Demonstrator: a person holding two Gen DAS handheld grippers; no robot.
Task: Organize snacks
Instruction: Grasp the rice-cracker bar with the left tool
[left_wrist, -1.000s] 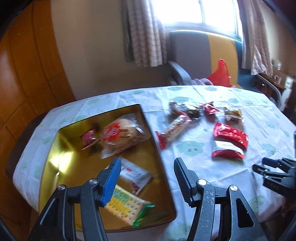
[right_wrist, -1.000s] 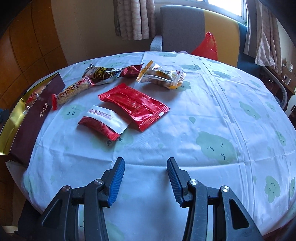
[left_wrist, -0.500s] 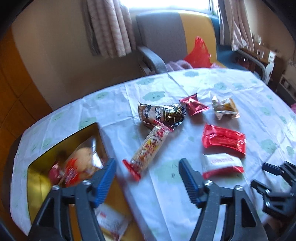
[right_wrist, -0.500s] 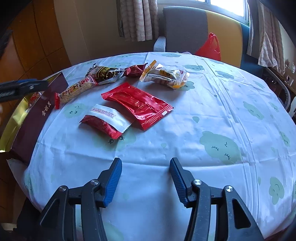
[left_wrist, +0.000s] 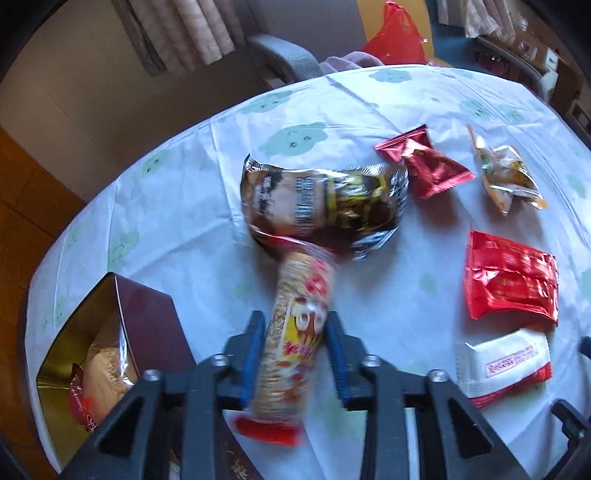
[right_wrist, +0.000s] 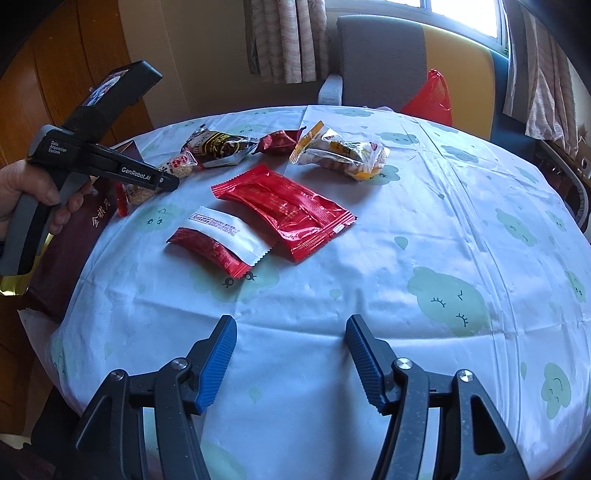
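Note:
My left gripper (left_wrist: 294, 321) points down at the table and its jaws are closing on a long roll of crackers in a red-and-yellow wrapper (left_wrist: 299, 291); both blue pads touch its sides. From the right wrist view the same left gripper (right_wrist: 164, 181) is held by a hand at the table's left edge, with the cracker roll (right_wrist: 179, 165) at its tip. My right gripper (right_wrist: 291, 325) hovers over bare cloth near the front edge, jaws opening with nothing between them. The gold box (left_wrist: 147, 314) with a wrapped bun (left_wrist: 105, 373) lies at the lower left.
Loose on the cloud-print tablecloth (right_wrist: 406, 240) are a dark pack (left_wrist: 325, 199), a small red pack (left_wrist: 424, 166), a clear yellow pack (left_wrist: 506, 177), a flat red pack (right_wrist: 284, 210) and a white-and-red pack (right_wrist: 218, 240). A chair with a red bag (right_wrist: 428, 96) stands behind.
My left gripper swung from above the gold box to the right, sank onto the cracker roll and closed around it. The right gripper's jaws spread wider while it stayed where it was.

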